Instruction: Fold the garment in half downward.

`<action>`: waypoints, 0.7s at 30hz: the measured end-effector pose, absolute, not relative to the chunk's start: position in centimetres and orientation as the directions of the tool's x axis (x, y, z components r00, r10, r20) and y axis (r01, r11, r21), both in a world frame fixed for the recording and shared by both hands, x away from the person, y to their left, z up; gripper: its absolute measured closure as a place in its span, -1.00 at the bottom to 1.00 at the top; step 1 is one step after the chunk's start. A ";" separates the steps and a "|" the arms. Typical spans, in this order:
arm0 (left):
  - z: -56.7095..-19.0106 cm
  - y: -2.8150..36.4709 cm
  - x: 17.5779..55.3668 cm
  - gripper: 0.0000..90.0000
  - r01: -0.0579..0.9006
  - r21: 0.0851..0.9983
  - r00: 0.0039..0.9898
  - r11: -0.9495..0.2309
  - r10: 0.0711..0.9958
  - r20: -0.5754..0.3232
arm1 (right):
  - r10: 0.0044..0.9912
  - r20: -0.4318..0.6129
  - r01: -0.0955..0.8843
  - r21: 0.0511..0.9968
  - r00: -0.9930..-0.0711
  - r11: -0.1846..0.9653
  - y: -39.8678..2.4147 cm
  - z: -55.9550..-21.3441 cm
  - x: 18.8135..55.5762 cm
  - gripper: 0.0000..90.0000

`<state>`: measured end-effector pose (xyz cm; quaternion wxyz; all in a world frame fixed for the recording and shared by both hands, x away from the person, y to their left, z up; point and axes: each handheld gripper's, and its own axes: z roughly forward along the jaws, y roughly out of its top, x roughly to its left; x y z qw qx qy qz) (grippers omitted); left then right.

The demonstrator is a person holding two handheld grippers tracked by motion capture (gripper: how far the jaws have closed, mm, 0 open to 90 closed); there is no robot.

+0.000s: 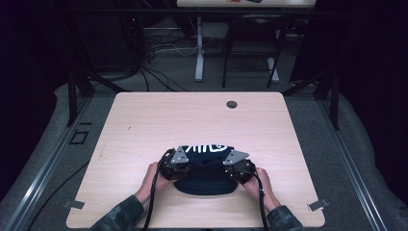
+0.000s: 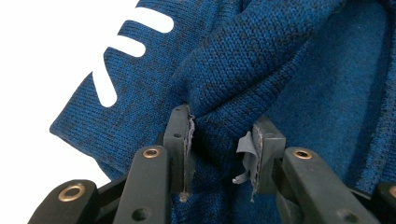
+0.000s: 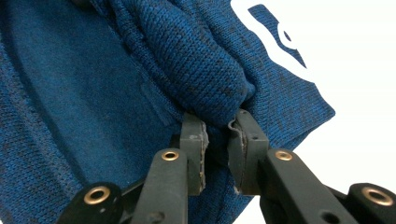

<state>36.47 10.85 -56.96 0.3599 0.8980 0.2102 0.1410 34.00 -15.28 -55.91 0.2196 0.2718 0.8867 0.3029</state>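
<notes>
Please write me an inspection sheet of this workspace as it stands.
Surface: light wooden table, grommet hole near its far edge.
Job's things: dark blue knitted garment with white markings, bunched at the near edge.
Clutter: nothing seen.
Grippers: left gripper and right gripper each pinch a fold of the garment.
Cables: one black cable trails from each gripper.
Surroundings: dark room, grey floor, floor cables, table legs behind.

A dark blue knitted garment with white printed markings lies bunched on the near middle of the light wooden table. A thick fold of its knit is raised at each end, and the white print faces up on the far part.
</notes>
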 end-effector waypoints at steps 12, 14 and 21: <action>-55.8 11.4 36.1 -0.07 0.304 0.700 0.885 -0.646 0.463 0.043 | 0.611 -0.227 0.350 0.649 -0.758 0.675 -15.3 -55.9 33.8 0.56; -55.2 11.9 35.9 -0.15 0.313 0.716 0.887 -0.624 0.462 0.015 | 0.610 -0.225 0.349 0.650 -0.760 0.675 -15.4 -55.9 33.8 0.52; -52.7 13.4 35.1 -0.17 0.301 0.780 0.885 -0.548 0.465 -0.015 | 0.606 -0.202 0.361 0.645 -0.770 0.674 -15.4 -55.4 33.7 0.27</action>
